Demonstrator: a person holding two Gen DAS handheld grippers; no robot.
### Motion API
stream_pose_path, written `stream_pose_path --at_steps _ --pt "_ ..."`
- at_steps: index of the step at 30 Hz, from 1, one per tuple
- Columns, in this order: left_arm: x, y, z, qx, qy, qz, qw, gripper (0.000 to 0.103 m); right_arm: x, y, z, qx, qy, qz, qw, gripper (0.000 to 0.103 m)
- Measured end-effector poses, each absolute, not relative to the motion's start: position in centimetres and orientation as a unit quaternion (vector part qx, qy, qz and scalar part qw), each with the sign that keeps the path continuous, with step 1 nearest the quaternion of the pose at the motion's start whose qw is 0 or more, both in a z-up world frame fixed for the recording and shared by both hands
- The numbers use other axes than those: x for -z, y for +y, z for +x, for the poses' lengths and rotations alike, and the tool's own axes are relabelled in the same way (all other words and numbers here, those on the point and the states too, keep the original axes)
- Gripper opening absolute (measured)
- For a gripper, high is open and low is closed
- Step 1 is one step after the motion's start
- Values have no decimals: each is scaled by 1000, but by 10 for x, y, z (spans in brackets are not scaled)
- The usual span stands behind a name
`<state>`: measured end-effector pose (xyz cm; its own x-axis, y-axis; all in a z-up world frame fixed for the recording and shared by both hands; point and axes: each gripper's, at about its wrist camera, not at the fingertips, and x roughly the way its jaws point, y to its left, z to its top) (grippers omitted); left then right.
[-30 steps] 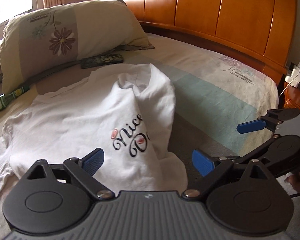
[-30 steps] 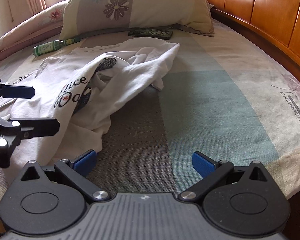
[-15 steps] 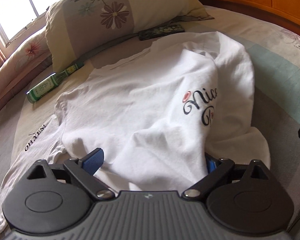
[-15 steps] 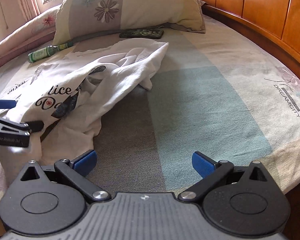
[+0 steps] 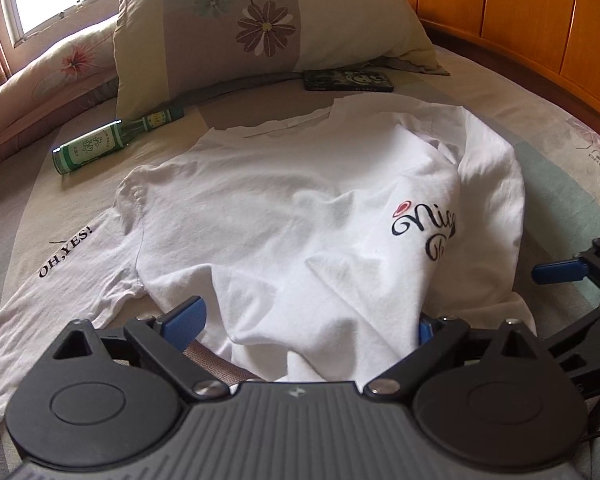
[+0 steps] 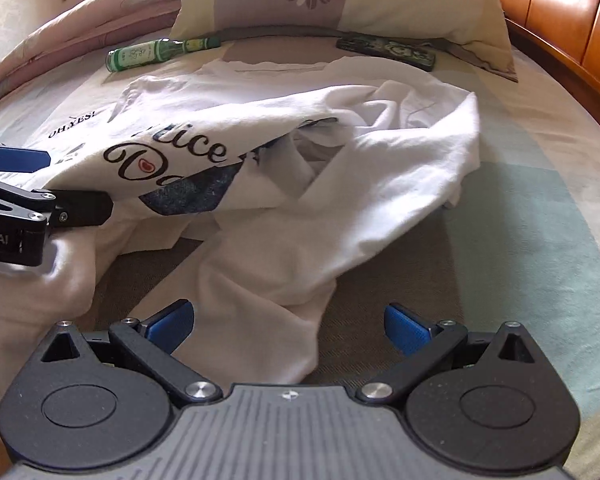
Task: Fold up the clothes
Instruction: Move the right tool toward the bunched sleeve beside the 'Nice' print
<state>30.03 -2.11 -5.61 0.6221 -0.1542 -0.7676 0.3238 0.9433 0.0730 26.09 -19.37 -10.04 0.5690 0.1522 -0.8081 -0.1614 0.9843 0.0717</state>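
A white long-sleeved shirt [image 5: 284, 216] lies crumpled on the bed, its right side folded over so the black "Nice Day" print [image 6: 168, 156] shows. One sleeve marked "OH,YES!" [image 5: 64, 254] stretches out to the left. My left gripper [image 5: 304, 320] is open at the near hem, with cloth bunched between its blue pads [image 5: 184, 314]. My right gripper [image 6: 288, 326] is open too, and a loose lower corner of the shirt [image 6: 268, 280] lies between its fingers. Each gripper shows in the other's view: the right gripper [image 5: 572, 292] at the right edge, the left gripper [image 6: 56, 182] at the left edge.
A flowered pillow [image 5: 268, 28] sits behind the shirt. A green bottle [image 5: 108, 144] lies on its side at the left, and a dark patterned phone [image 5: 348, 80] lies by the collar. A wooden headboard [image 5: 520, 12] curves along the right. A folded quilt [image 6: 80, 28] lies far left.
The left gripper swung left from facing the headboard and now straddles the shirt's near hem. The right gripper moved forward onto the shirt's lower corner. Both stayed open.
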Motion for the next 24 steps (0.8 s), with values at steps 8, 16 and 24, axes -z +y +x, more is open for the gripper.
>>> stream_pose_path --at_steps 8,16,24 --pt "60 -8 326 186 445 88 871 99 107 -175 264 -79 465 -24 881 103" --pt "50 -10 319 201 442 86 870 98 106 -209 257 -20 479 -48 876 103" --pt "23 -28 282 254 412 90 870 98 103 -270 240 76 486 -76 867 103"
